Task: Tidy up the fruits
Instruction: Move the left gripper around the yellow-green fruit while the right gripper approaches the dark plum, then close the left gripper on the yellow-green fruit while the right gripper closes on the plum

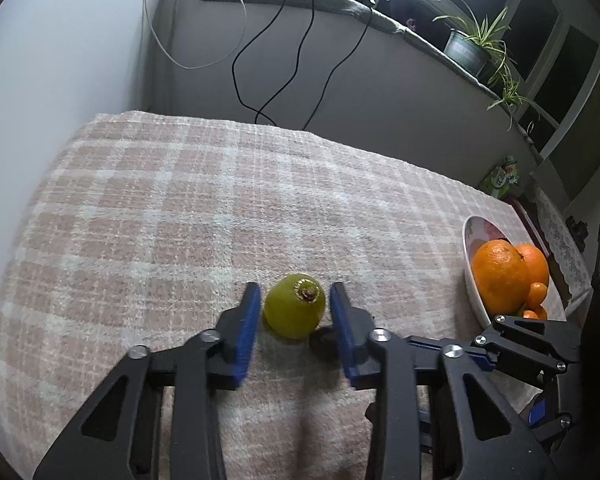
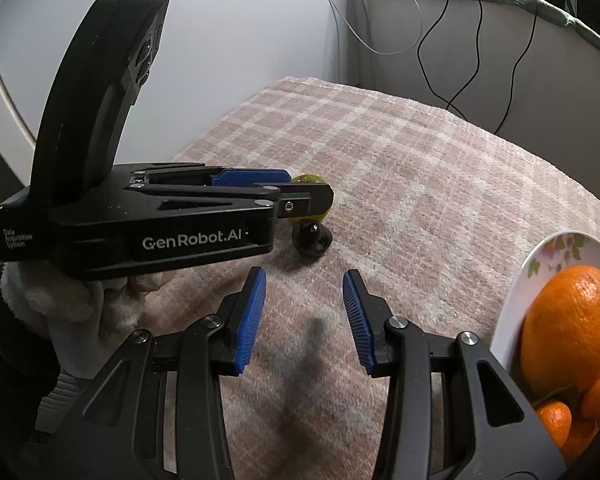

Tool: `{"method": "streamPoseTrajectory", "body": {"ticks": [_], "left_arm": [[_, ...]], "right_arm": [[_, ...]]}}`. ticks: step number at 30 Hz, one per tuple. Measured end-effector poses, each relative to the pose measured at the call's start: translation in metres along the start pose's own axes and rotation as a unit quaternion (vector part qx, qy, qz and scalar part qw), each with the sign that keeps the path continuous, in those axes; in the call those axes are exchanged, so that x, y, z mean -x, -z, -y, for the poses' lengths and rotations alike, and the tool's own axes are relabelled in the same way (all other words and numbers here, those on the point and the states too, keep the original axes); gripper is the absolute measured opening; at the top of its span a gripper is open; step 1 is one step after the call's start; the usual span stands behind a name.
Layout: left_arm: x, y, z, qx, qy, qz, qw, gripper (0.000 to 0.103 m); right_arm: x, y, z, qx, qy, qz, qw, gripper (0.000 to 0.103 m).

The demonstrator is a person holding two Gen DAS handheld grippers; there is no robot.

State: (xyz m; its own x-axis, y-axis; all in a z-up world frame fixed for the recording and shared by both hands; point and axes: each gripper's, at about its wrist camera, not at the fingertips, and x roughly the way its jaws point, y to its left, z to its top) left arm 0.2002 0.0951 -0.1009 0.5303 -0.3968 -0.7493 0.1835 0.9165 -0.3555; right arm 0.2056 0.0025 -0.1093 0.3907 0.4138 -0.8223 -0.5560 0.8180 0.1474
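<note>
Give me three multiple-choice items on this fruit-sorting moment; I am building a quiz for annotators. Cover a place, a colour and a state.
1. Where is the yellow-green fruit?
A. In the bowl
B. On the plaid cloth, between the fingers of the left tool
C. On the windowsill

2. What colour are the tool pads?
A. Red
B. White
C. Blue

3. How is the right tool?
A. Open, holding nothing
B. Shut on an orange
C. Shut on the bowl's rim

Key: 1 B, the left wrist view shows the fingers flanking the fruit on the cloth. 2 C, both views show blue ribbed pads. 3 A, only bare cloth lies between its spread fingers.
</note>
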Motion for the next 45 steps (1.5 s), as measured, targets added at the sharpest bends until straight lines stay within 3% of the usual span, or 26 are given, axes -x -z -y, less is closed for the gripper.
{"method": "streamPoseTrajectory", "body": {"ticks": [9,20,26,37,45], "left_arm": [[0.001,0.0,-0.01,0.017,0.02,0.011,0.9996,0.026],[0.007,0.005,-0.021,0.03,0.031,0.016,0.9989,0.025],[0.008,0.003,-0.02,0.036,0.027,0.02,0.9988,0.024],[0.028,0.008,-0.03,0.044,0.007,0.035,0.9984,0.024],[0.038,0.01,-0.015,0.033,0.006,0.044,0.9985,0.024]], "right_arm": [[-0.018,-0.009,-0.003,-0.004,0.008,-0.006,1.0,0.041],[-0.037,-0.02,-0.006,0.005,0.025,-0.009,1.0,0.026],[-0.039,-0.02,-0.006,0.01,0.029,-0.011,0.999,0.025],[-0.022,-0.016,-0.005,-0.005,0.008,0.011,1.0,0.023],[0.014,-0.009,-0.005,-0.009,-0.009,0.039,0.999,0.023]]}}
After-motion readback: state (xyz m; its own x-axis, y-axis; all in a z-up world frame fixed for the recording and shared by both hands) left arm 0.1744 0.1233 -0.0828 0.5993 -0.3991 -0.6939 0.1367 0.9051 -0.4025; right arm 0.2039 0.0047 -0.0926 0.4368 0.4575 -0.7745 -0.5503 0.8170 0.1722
